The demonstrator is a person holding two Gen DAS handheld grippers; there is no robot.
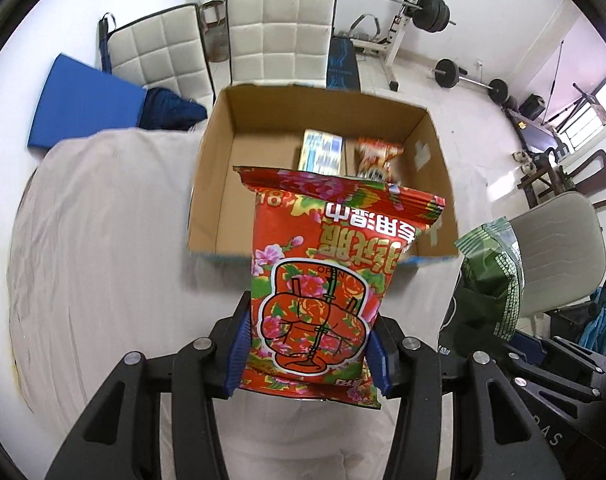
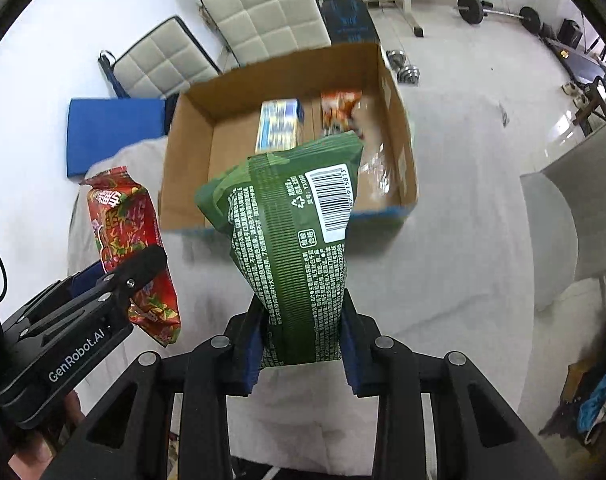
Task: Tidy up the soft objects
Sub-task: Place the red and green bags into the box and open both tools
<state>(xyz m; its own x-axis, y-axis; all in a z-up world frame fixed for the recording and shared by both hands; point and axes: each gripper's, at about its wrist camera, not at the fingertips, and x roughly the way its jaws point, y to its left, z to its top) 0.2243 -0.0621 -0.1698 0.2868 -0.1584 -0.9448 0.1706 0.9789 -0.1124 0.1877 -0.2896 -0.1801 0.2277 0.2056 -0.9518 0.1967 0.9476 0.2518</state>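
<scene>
My left gripper (image 1: 309,344) is shut on a red floral wet-wipe pack (image 1: 327,264) and holds it up in front of the near wall of an open cardboard box (image 1: 223,152). My right gripper (image 2: 301,344) is shut on a green soft pack (image 2: 291,224), also raised before the box (image 2: 191,160). Inside the box lie a blue-white pack (image 1: 321,152) and an orange-red pack (image 1: 377,156). The red pack (image 2: 131,236) and the left gripper (image 2: 139,268) show at the left of the right wrist view. The green pack (image 1: 493,276) shows at the right of the left wrist view.
The box stands on a table under a pale cloth (image 1: 103,240). Behind it are two white padded chairs (image 1: 279,36), a blue mat (image 1: 83,100) and weight equipment (image 1: 419,8). A grey chair (image 1: 559,248) stands at the right.
</scene>
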